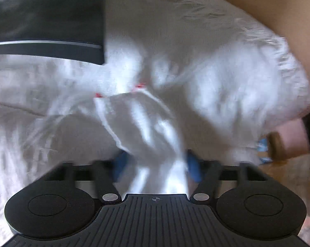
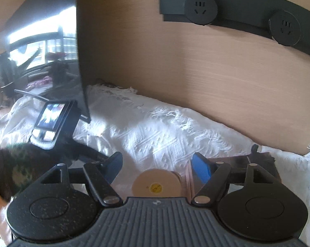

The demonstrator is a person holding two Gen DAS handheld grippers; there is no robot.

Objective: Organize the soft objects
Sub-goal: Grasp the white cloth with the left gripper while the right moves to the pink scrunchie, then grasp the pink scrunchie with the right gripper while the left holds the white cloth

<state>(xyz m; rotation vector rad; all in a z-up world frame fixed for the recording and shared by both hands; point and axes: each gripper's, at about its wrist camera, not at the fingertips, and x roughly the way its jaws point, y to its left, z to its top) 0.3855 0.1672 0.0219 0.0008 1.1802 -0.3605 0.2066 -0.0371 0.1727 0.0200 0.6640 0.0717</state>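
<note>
In the left wrist view, a white cloth item (image 1: 150, 127) with small red marks near its top edge lies bunched between my left gripper's (image 1: 157, 164) blue pads (image 1: 193, 166). They press on it from both sides; the picture is blurred. It rests on a white fringed blanket (image 1: 227, 86). In the right wrist view, my right gripper (image 2: 158, 166) stands open above the same blanket (image 2: 155, 129). A pale round disc with a yellow sticker (image 2: 157, 183) sits low between its fingers, untouched by them.
A dark monitor (image 2: 58, 41) and a lit phone on a stand (image 2: 48, 121) stand at the left. A wooden wall (image 2: 196, 68) with a black socket strip (image 2: 237, 10) backs the blanket. Something dark and furry (image 2: 14, 164) lies at the lower left. A pink object (image 1: 291, 138) sits at the right.
</note>
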